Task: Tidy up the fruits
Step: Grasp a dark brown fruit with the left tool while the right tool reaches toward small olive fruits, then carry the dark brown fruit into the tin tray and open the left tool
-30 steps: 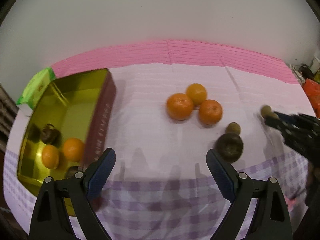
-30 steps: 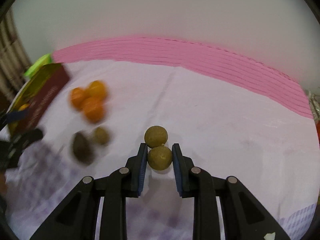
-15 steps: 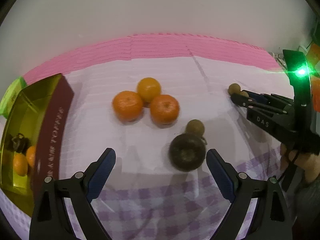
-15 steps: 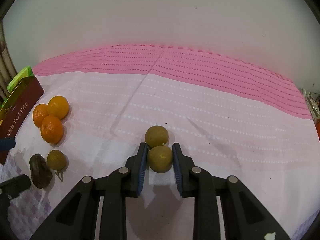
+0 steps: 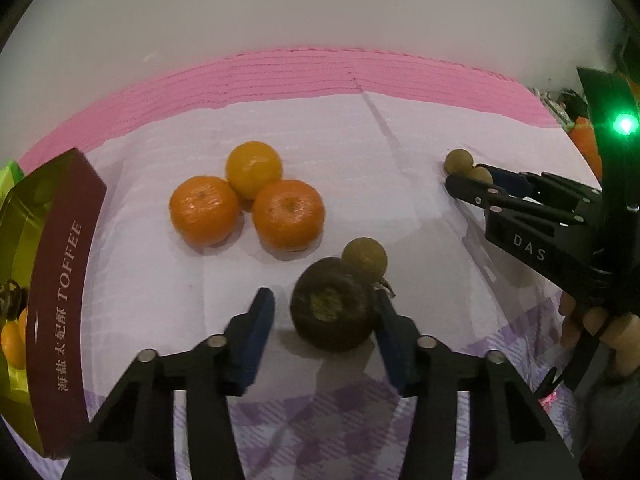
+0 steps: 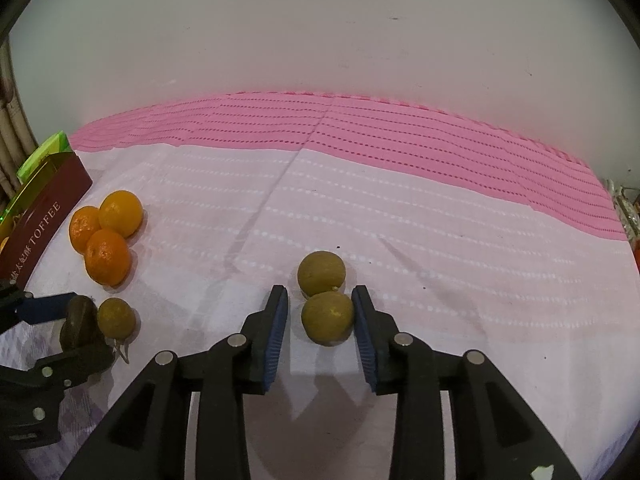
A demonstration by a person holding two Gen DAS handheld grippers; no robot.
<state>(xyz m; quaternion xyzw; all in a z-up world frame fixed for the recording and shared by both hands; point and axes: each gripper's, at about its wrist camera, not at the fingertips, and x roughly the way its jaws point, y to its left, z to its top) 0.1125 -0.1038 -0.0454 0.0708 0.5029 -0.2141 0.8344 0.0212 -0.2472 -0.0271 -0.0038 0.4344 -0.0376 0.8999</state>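
My left gripper [image 5: 326, 318] is open around a dark round fruit [image 5: 332, 310] on the cloth; its right finger touches the fruit, the left stands apart. A small olive fruit [image 5: 365, 257] sits just behind it. Three oranges [image 5: 248, 200] lie further back. My right gripper [image 6: 320, 314] is open, jaws either side of a small olive-green fruit [image 6: 327, 317] with a gap on the left; a second one [image 6: 321, 273] lies just beyond. The right gripper also shows in the left wrist view [image 5: 474, 184].
A gold tin with a maroon TOFFEE side [image 5: 64, 280] stands at the left and holds oranges [image 5: 12, 340] and a dark fruit. It also shows in the right wrist view [image 6: 36, 224]. A pink-and-white cloth [image 6: 400, 208] covers the table; a wall is behind.
My left gripper moved forward and right onto the dark fruit and narrowed around it. My right gripper opened off the olive-green fruit, which now rests on the cloth.
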